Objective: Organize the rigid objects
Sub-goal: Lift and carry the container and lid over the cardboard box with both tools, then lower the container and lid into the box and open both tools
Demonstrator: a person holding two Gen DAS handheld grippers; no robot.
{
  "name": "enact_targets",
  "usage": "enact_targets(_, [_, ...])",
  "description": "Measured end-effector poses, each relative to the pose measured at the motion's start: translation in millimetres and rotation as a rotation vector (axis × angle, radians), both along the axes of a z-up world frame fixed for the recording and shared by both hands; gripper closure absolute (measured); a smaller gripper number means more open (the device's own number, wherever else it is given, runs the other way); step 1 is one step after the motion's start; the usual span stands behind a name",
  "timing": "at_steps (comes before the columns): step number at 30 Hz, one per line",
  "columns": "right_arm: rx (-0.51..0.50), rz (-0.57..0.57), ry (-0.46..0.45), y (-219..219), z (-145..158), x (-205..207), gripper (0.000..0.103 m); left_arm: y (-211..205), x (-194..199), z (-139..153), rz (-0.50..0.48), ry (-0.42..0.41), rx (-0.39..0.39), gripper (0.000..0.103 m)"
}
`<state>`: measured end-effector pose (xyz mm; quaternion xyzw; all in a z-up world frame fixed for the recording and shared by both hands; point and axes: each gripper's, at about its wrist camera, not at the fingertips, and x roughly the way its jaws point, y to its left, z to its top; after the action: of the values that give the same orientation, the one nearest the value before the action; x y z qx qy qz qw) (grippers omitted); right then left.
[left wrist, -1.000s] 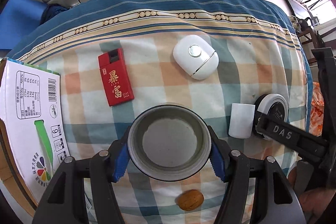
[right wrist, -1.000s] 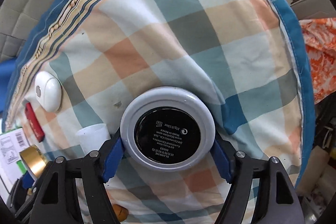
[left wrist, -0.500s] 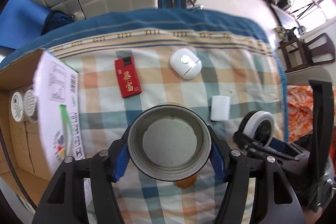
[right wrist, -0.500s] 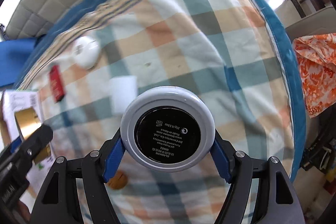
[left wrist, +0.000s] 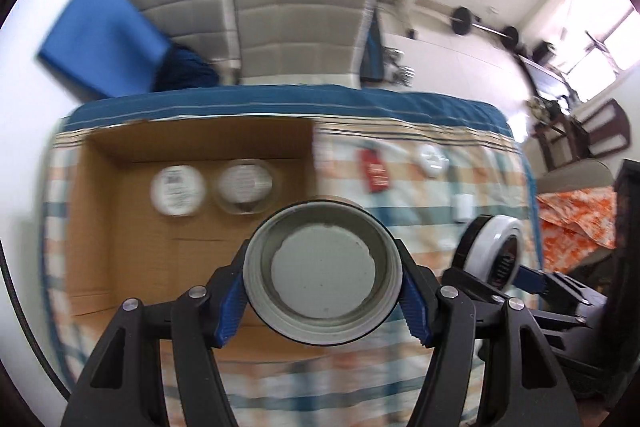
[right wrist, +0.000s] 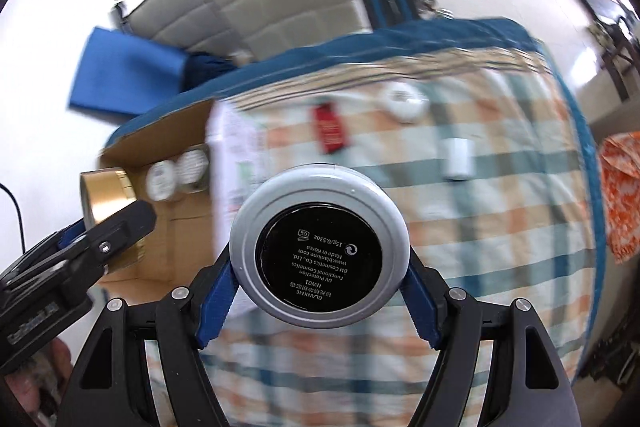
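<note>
Left wrist view, left gripper (left wrist: 323, 277) clamped on gold-sided jar (left wrist: 323, 273) above cardboard box (left wrist: 120, 227), right gripper (right wrist: 320, 255) clamped on round compact (right wrist: 319, 251) over checked cloth (right wrist: 500, 227), 2 white-lidded jars (left wrist: 178, 190) inside box, red pack (right wrist: 329, 129) farther.

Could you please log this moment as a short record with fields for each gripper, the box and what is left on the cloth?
left gripper: shut on gold-sided jar
right gripper: shut on silver compact
cardboard box: open, two round white-labelled containers inside
left on checked cloth: red pack, white rounded case, small white cup
image quality: blurred
</note>
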<state>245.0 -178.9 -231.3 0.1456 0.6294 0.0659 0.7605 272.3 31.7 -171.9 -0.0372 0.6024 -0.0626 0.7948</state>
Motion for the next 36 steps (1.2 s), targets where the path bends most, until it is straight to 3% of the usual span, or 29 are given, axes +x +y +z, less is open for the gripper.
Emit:
enact_targets(8, [-0.003,0.106,-0.034,114.9,20.9,0.5,0.027,95.3,-11.2,5.9,0.111,-0.026,0.077,0.041])
enact_targets(21, [-0.073,0.144,-0.002,189.4,2.0,20.7,0.027,166.1,-2.1,-10.9,0.137,-0.006,0.078,0.041])
enact_targets(27, [-0.106,0.128,0.042,197.1,-33.0,36.8,0.027,179.3,19.6,-48.1,0.119,0.055,0.086,0.041])
enact_targets(36, [-0.15,0.122,0.178,205.7,-115.5,53.2,0.027,189.1,52.2,-139.4,0.078,0.243,0.116,0.041])
